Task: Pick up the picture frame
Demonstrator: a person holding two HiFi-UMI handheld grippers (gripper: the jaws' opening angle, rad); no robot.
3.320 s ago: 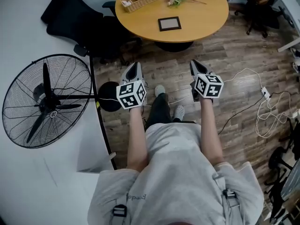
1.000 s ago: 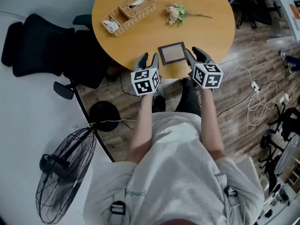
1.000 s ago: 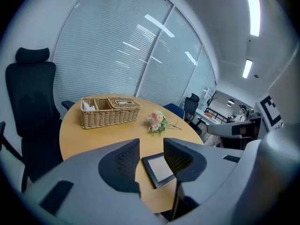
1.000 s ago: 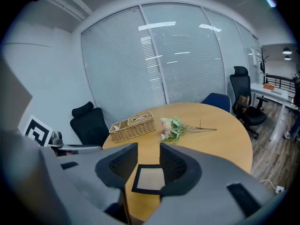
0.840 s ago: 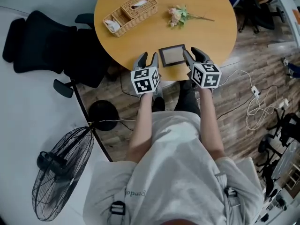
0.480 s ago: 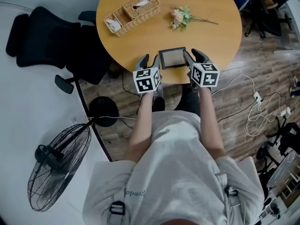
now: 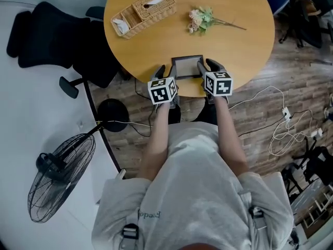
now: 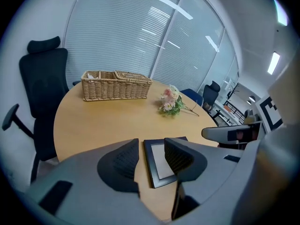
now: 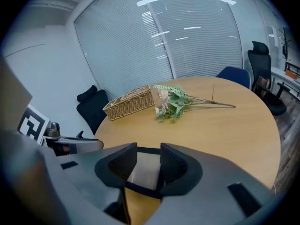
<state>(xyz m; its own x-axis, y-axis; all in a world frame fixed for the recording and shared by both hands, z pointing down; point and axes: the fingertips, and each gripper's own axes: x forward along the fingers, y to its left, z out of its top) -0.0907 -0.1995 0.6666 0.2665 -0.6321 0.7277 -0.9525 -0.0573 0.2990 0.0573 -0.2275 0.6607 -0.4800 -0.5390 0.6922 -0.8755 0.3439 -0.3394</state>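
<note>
The black picture frame [image 7: 186, 66] lies flat near the front edge of the round wooden table [image 7: 156, 40]. My left gripper [image 7: 166, 75] is at its left side, jaws open. In the left gripper view the frame [image 8: 161, 162] shows in the gap of that gripper [image 8: 152, 148], its left border between the fingers, with no pad pressing on it. My right gripper [image 7: 207, 66] is at the frame's right side, also open. In the right gripper view the frame [image 9: 143, 170] shows between the fingers of that gripper [image 9: 148, 154], and I cannot tell whether they touch it.
A wicker basket [image 7: 138, 12] and a sprig of artificial flowers [image 7: 203, 20] lie farther back on the table. A black office chair [image 7: 47, 30] stands at the left, a floor fan [image 7: 57, 176] lower left, and cables [image 7: 291, 134] trail over the wood floor at the right.
Both grippers have sunk toward the table and come in against the frame's two sides. The frame has not moved.
</note>
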